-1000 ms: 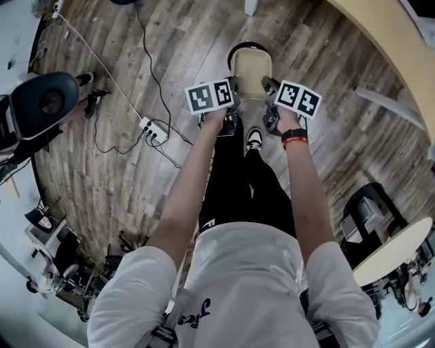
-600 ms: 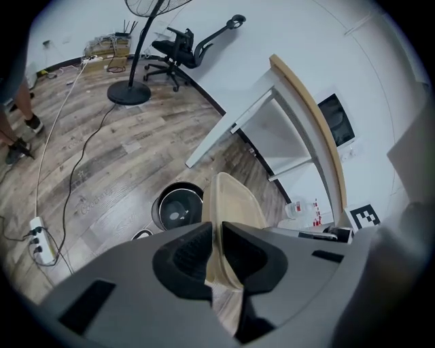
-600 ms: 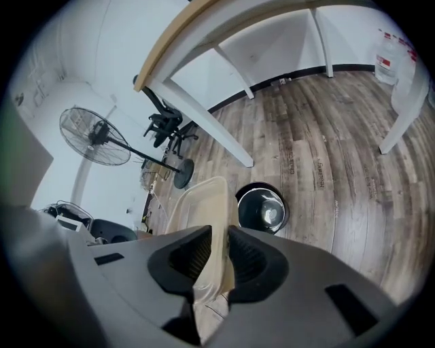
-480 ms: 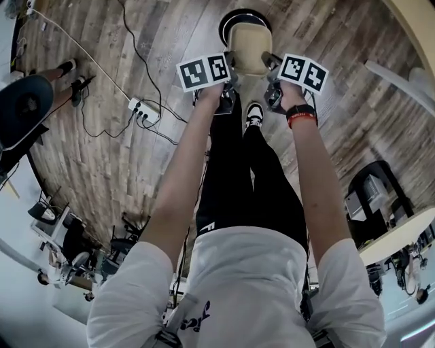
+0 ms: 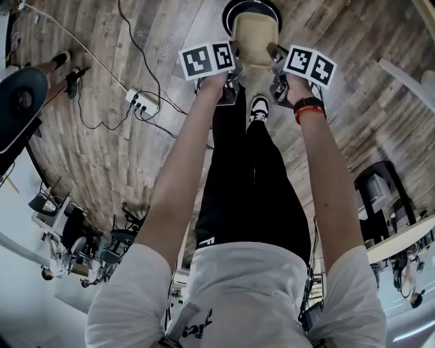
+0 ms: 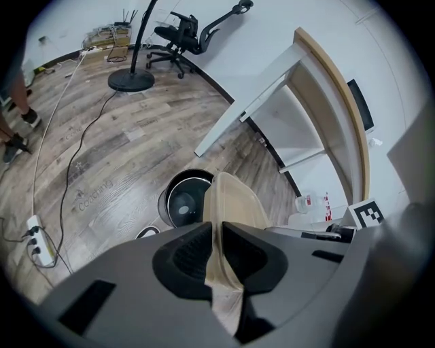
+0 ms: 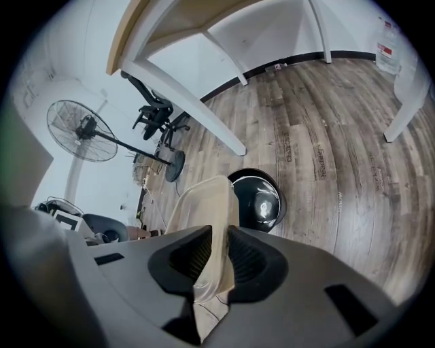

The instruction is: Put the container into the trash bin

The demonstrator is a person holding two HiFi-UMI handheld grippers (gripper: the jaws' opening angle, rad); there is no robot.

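I hold a beige plastic container (image 5: 254, 39) between both grippers, just above a round black trash bin (image 5: 234, 9) on the wooden floor. My left gripper (image 5: 233, 64) is shut on the container's (image 6: 233, 202) left rim. My right gripper (image 5: 272, 66) is shut on the container's (image 7: 206, 204) right rim. In the left gripper view the bin (image 6: 182, 201) stands open just beyond the container. From the right gripper view the bin (image 7: 262, 201) shows a shiny dark liner inside. The container hides part of the bin in the head view.
A white power strip (image 5: 141, 102) with black cables lies on the floor to the left. My own shoe (image 5: 259, 109) stands just short of the bin. White table legs (image 7: 197, 95) rise past the bin. An office chair (image 5: 20, 102) and a floor fan (image 7: 88, 130) stand further off.
Both grippers have sunk with the container toward the bin, which has come closer in the head view. The grip on the container is unchanged.
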